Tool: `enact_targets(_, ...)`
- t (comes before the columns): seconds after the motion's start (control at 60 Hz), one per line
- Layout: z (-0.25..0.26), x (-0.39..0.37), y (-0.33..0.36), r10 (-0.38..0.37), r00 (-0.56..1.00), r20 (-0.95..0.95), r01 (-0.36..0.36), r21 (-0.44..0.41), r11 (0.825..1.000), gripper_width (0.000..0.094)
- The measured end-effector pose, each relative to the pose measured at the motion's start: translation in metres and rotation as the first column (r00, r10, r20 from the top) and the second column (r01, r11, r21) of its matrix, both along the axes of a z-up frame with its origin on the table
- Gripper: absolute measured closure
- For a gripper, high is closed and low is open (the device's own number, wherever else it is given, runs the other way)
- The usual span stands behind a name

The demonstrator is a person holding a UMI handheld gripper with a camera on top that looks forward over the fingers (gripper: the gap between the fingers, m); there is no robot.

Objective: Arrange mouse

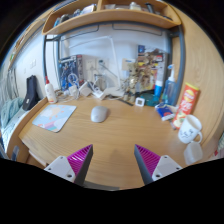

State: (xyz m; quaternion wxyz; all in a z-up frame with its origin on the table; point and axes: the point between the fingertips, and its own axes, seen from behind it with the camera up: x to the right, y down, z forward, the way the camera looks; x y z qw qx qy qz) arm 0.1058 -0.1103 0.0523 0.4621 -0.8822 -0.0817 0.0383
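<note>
the gripper (pixel 113 163) is open and holds nothing. the grey mouse (pixel 99 114) sits on the wooden desk (pixel 120 135), well ahead of the fingers, just beside the mouse mat (pixel 54 118). a white mug (pixel 189 129) stands off to the right.

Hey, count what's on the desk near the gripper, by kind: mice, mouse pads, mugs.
Mice: 1, mouse
Mouse pads: 1, mouse pad
Mugs: 1, white mug
Total: 3
The gripper is open, holding nothing.
</note>
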Motion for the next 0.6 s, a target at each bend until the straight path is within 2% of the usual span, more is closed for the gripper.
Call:
enact_targets(0.167,-0.028,-0.082,0.038,0.003,1.0,-0.004,-0.003,-0.033,0.999,0.0082)
enact_targets(0.267,-0.039,-0.105,0.078,-0.025,1.0,0.017,0.026,-0.031,0.999,0.008)
enact_targets(0.6,-0.048,-0.095,0.2,-0.181,0.982,0.061,0.181,0.017,0.983,0.0085)
